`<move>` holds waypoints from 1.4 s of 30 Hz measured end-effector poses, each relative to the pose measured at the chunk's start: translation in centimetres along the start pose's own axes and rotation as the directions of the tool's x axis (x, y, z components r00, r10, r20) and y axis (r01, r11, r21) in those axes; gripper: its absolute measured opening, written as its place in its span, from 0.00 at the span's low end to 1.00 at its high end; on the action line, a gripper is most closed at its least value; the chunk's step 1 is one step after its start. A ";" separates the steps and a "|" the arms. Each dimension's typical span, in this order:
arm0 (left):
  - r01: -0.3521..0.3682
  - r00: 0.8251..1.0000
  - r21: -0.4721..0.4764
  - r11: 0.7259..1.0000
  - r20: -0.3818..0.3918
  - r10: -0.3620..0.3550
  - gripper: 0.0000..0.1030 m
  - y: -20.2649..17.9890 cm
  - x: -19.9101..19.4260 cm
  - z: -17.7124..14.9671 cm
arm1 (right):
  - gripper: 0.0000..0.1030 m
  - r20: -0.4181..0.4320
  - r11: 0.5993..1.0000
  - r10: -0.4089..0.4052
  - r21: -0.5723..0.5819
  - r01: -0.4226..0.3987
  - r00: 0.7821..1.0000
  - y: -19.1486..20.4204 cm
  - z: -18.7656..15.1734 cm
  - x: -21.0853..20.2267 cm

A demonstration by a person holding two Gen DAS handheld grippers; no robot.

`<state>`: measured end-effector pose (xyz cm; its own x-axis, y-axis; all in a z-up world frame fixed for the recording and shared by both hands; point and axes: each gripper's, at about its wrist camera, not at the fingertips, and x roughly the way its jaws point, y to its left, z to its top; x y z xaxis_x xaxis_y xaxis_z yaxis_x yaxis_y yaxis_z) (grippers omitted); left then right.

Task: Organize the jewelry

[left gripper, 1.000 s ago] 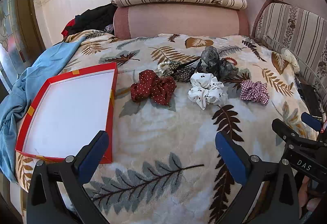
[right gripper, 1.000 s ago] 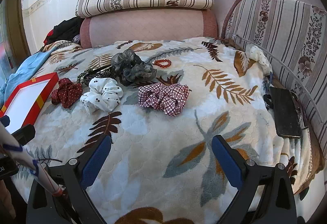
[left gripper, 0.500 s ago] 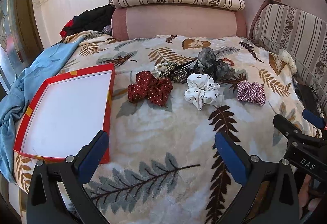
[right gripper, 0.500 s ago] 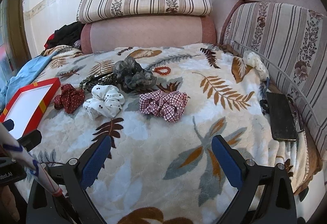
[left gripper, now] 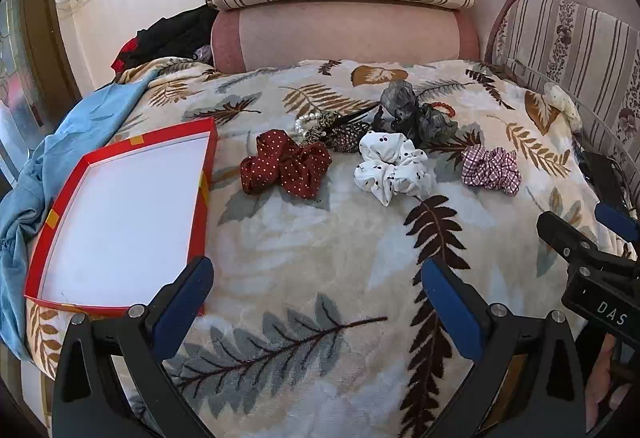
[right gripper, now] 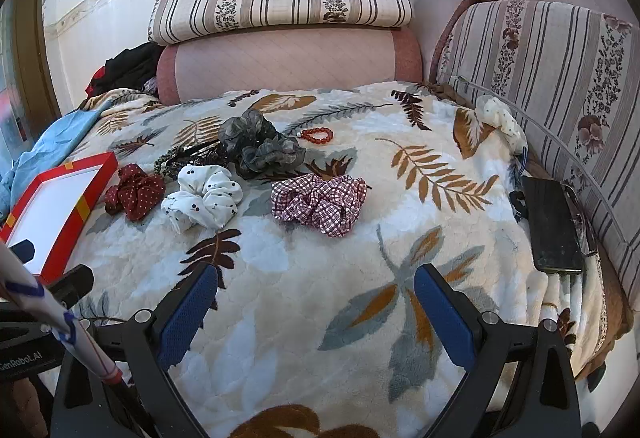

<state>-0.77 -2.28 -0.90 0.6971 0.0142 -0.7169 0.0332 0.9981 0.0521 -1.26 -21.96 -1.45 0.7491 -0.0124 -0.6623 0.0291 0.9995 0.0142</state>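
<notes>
Scrunchies lie in a row on a leaf-print blanket: a dark red dotted one (left gripper: 286, 168) (right gripper: 136, 191), a white dotted one (left gripper: 392, 167) (right gripper: 204, 200), a red checked one (left gripper: 491, 169) (right gripper: 318, 203) and a grey one (left gripper: 414, 114) (right gripper: 258, 148). Behind them are a pearl string (left gripper: 305, 121), a patterned hairband (left gripper: 332, 132) (right gripper: 176, 158) and a red bead bracelet (right gripper: 317, 135). An empty red box lid with white inside (left gripper: 116, 218) (right gripper: 52, 206) sits at the left. My left gripper (left gripper: 318, 288) and right gripper (right gripper: 316, 298) hover open near the blanket's front, short of the items.
A dark phone (right gripper: 554, 226) lies at the blanket's right edge beside a striped cushion (right gripper: 560, 78). Blue cloth (left gripper: 56, 154) drapes off the left side. Pink and striped bolsters (left gripper: 340, 34) close off the back. A cream scrunchie (right gripper: 500, 120) rests at the right.
Both views have pulled back slightly, so the items sit a bit smaller and farther away. Nothing on the blanket has moved and both grippers stay open.
</notes>
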 end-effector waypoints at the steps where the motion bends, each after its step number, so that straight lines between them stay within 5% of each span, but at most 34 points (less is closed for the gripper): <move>1: -0.002 1.000 0.001 1.000 0.000 0.002 1.00 0.0 0.1 0.0 | 0.98 -0.002 1.000 0.000 0.000 0.000 1.000 0.0 0.0 0.0; 23: -0.008 1.000 0.026 1.000 -0.025 0.009 1.00 -1.5 2.5 2.3 | 0.98 -0.038 0.998 0.029 0.061 -0.027 0.999 -1.9 1.4 1.7; 42: 0.066 0.991 -0.018 0.998 -0.119 -0.068 1.00 -3.7 7.3 6.3 | 0.97 -0.085 0.980 0.131 0.164 -0.116 0.988 -5.0 6.1 5.9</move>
<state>8.70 -6.30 -1.89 0.6029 -0.0463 -0.7965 0.0659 0.9978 -0.0080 7.07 -27.25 -0.88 0.6873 0.1216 -0.7161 0.0499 0.9757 0.2136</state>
